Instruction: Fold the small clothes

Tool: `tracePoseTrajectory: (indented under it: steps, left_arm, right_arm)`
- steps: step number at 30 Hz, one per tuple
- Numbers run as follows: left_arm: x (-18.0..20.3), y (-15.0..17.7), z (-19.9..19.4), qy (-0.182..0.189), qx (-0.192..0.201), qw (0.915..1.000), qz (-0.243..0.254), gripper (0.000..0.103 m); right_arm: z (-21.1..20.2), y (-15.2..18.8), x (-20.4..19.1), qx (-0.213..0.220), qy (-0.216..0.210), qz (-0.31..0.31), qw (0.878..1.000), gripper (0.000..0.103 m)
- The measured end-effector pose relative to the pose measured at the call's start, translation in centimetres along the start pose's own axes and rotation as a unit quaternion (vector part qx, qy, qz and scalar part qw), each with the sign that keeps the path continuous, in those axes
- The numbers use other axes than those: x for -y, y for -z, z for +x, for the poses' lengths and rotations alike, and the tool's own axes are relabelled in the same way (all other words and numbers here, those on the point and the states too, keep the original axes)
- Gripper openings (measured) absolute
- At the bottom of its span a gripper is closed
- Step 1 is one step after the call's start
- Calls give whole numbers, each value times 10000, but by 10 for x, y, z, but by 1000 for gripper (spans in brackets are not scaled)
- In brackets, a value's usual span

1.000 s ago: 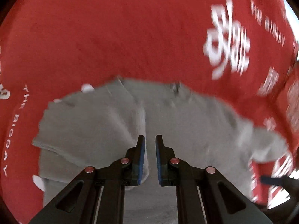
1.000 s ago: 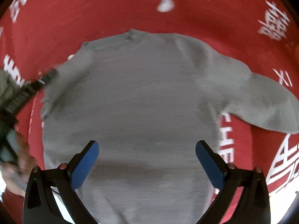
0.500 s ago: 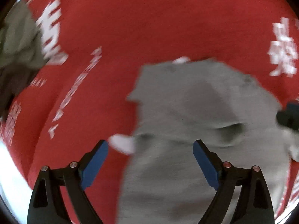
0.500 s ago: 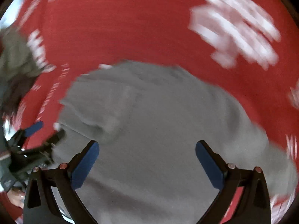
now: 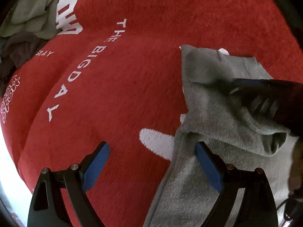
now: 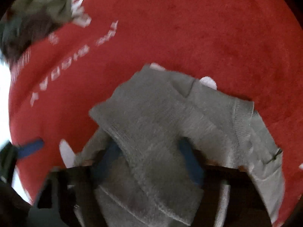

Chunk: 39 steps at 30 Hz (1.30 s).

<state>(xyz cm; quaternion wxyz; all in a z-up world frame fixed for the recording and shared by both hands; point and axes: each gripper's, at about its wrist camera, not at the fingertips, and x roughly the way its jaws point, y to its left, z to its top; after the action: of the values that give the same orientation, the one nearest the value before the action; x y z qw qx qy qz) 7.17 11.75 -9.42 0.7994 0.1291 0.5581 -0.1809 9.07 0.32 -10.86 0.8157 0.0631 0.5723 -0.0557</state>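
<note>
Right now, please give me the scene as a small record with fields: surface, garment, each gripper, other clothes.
surface: red cloth with white print
garment: grey sweater, partly folded, lying on the red cloth
left gripper: open, holds nothing, over the sweater's left edge
right gripper: jaws closing, sweater fabric between them
other clothes: green and dark pile at the far left
view quality: right wrist view blurred

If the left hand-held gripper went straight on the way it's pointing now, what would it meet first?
Most likely the red cloth beside the grey sweater. The left hand-held gripper is open and straddles the sweater's left edge, so its right finger might touch the knit first; depth is unclear.
</note>
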Motion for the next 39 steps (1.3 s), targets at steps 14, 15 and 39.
tracePoseTrajectory:
  steps: [14,15,39]
  left_arm:
    - [6,-12,8,-280,-83,9995,-77,92]
    - [5,-13,8,-287,-96,9995,-99,92]
    - [-7,-10,11,42,72,9992,-389,92]
  right_arm:
    - [-110,152,224,890,-16,3813,9201,18]
    - [-104,172,238,721,-224,4075,9101,20]
    - [44,-96,40,-849,-1444,-719,9833,48]
